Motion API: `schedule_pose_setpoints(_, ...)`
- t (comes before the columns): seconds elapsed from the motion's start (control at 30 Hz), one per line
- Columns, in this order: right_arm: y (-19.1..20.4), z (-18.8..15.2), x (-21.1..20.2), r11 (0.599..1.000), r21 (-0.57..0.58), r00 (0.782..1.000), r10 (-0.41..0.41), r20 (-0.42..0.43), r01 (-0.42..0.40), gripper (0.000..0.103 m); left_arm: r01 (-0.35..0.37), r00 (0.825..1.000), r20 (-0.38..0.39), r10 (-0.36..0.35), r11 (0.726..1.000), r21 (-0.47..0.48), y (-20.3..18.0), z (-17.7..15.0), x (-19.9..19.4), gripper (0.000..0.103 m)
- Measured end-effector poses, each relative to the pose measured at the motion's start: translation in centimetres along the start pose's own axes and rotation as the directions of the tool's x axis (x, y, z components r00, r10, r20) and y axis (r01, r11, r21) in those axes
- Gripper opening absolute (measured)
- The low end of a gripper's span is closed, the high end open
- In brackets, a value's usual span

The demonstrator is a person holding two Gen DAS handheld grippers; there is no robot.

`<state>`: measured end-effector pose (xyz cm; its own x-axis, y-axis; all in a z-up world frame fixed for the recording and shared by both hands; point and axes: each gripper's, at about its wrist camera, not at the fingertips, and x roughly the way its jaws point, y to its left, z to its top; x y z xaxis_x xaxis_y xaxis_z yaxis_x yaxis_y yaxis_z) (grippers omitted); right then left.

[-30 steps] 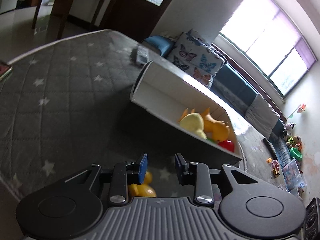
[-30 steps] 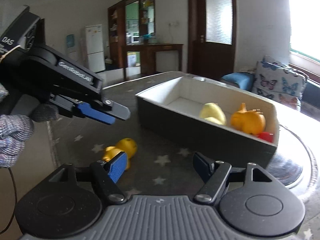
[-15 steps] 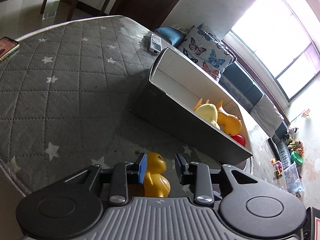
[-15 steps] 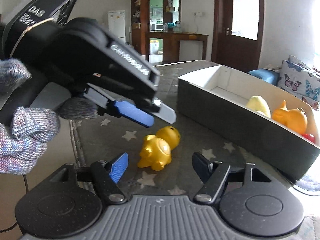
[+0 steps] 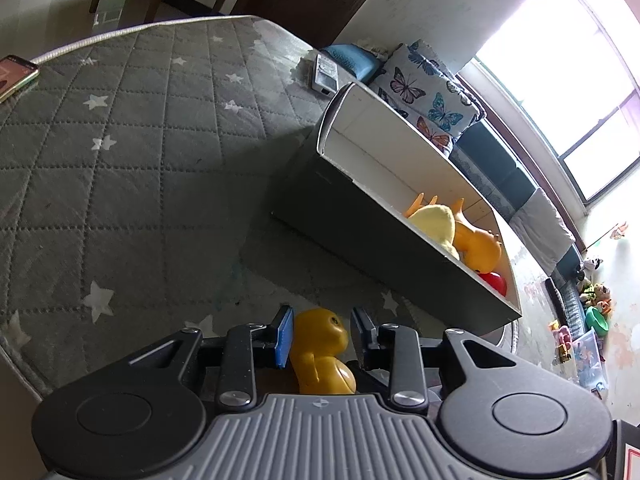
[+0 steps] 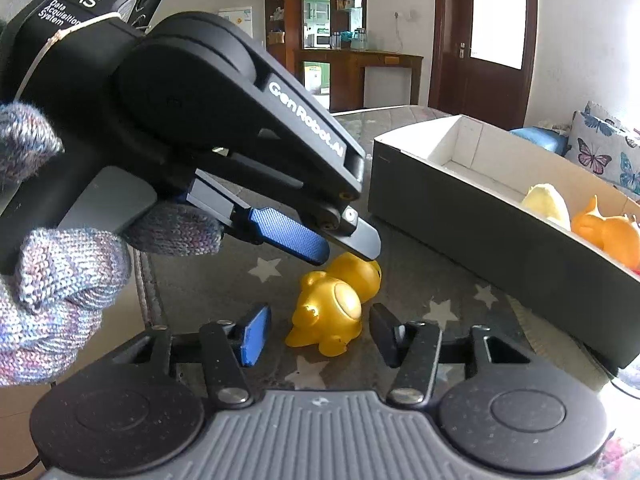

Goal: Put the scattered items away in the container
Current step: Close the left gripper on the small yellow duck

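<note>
- A grey quilted mat (image 5: pixel 120 152) with white stars covers the round table, and the room behind it holds a dark wooden door (image 6: pixel 484 36), a sideboard and a bright window (image 5: pixel 568 60).
- Nearest in the right wrist view, the right gripper (image 6: pixel 316 336) sits low over the mat with its jaws set wide, holding nothing; the toy lies between and just ahead of its fingertips.
- The yellow duck toy (image 6: pixel 334 304) lies on its side on the mat, its round base turned toward the right camera.
- The left gripper (image 5: pixel 320 336) comes down over the duck (image 5: pixel 320 350) from the left, held by a hand in a knitted glove (image 6: pixel 52 280).
- Its jaws straddle the toy's head, the blue pad (image 5: pixel 285 336) right against one side, the black finger (image 5: pixel 362 338) just beside the other; whether both press on it cannot be told.
- Just past the duck stands the container (image 5: pixel 360 236), a long box with dark outer walls and a white inside, resting on the mat.
- In its far end lie a pale yellow plush toy (image 5: pixel 434 224), an orange toy (image 5: pixel 480 246) and a red ball (image 5: pixel 494 282).
- Further off on the mat rest a remote control (image 5: pixel 325 74) beyond the box and a phone (image 5: pixel 16 76) at the left edge.
- A butterfly-print cushion (image 5: pixel 428 92) lies on the sofa behind the table.
</note>
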<state>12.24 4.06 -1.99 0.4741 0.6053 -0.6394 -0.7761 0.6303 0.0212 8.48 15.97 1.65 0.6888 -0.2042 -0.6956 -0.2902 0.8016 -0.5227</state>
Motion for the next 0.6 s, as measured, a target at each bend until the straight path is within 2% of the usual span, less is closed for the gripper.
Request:
schedule_pose_setpoints(0.13, -0.2, -0.1, 0.2, 1.0, 0.009, 1.0, 0.006, -0.009, -0.006, 0.043, -0.007, 1.0, -0.009, 0.007, 1.0, -0.005, -0.2, 0.0, 0.5, 0.034)
schedule_pose_setpoints(0.6, -0.8, -0.8, -1.8, 1.0, 0.002, 1.0, 0.007, 0.0, -0.007, 0.042, 0.021, 0.999, -0.034, -0.023, 0.999, -0.049, -0.5, -0.3, 0.8, 0.032)
